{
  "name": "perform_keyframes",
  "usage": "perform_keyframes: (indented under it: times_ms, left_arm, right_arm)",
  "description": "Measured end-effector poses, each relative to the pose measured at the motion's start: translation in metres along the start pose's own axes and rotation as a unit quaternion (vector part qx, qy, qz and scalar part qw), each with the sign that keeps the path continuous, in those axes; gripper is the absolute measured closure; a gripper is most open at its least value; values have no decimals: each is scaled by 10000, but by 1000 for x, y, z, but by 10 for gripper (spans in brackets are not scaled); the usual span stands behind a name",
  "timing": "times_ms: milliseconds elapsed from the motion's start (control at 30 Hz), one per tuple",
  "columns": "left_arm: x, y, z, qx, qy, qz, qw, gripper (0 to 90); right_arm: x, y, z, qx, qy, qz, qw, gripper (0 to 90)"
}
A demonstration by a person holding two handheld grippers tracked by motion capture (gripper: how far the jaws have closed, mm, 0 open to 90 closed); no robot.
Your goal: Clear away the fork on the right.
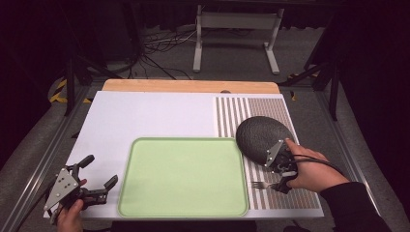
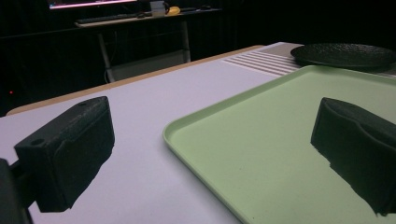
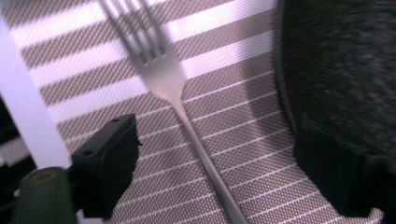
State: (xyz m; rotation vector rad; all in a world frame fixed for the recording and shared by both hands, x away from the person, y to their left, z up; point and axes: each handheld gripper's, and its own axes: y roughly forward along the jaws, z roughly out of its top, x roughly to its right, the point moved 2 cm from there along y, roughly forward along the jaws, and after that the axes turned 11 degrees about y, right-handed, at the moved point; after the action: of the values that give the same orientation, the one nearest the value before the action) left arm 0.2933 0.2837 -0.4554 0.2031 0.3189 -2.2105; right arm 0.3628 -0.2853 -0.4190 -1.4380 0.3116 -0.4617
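Observation:
A metal fork (image 1: 263,185) (image 3: 177,95) lies flat on the striped placemat (image 1: 273,108) (image 3: 224,135), tines pointing left in the high view. My right gripper (image 1: 283,181) (image 3: 215,158) hovers over its handle, jaws open on either side of it. A dark textured plate (image 1: 258,135) (image 3: 341,60) (image 2: 343,55) rests on the mat just behind that gripper. An empty light green tray (image 1: 183,176) (image 2: 280,135) sits in the middle of the white table. My left gripper (image 1: 96,181) (image 2: 212,154) is open at the tray's near left corner, holding nothing.
The white tabletop (image 1: 145,113) stretches behind the tray, with a wooden strip (image 1: 191,86) along its far edge. Beyond the table stand a white metal frame (image 1: 237,36) and loose cables (image 1: 154,48) on the floor.

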Motion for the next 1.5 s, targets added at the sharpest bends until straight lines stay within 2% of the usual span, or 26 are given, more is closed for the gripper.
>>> perform_keyframes:
  times_ms: [133, 200, 300, 367, 500, 633, 667, 800, 867, 1033, 1500]
  left_arm:
    - [0, 0, 0, -1, -1, 6, 10000, 3]
    - [0, 0, 0, 5, -2, 14, 10000, 3]
    - [0, 1, 0, 7, -8, 8, 10000, 3]
    - [0, 0, 0, 9, -5, 11, 10000, 3]
    - [0, 0, 0, 7, -7, 15, 10000, 3]
    - [0, 0, 0, -9, -1, 1, 10000, 3]
    - [0, 1, 0, -11, 1, -2, 10000, 3]
    - [0, 1, 0, -9, 8, -7, 10000, 3]
    - [0, 1, 0, -16, 13, -14, 10000, 3]
    - [0, 1, 0, -35, 16, -23, 10000, 3]
    - [0, 1, -1, 13, -23, -14, 10000, 3]
  right_arm:
    - [-2, 4, 2, -194, -236, 98, 9995, 248]
    - [-1, 4, 3, -228, -240, 89, 9994, 315]
    - [-1, 3, 3, -281, -234, 97, 9993, 363]
    - [-1, 4, 3, -403, -303, 130, 9986, 416]
    - [-2, 8, 2, -682, -572, 91, 9960, 496]
    - [-3, 11, 2, -814, -812, 42, 9934, 589]
    - [-3, 12, 2, -802, -866, 40, 9930, 641]
    - [-4, 13, 2, -951, -1268, -77, 9873, 752]
    - [-6, 15, 2, -941, -1390, 5, 9858, 783]
    - [-7, 16, 2, -980, -1541, 24, 9832, 827]
    - [-7, 14, 3, -992, -1537, 66, 9831, 849]
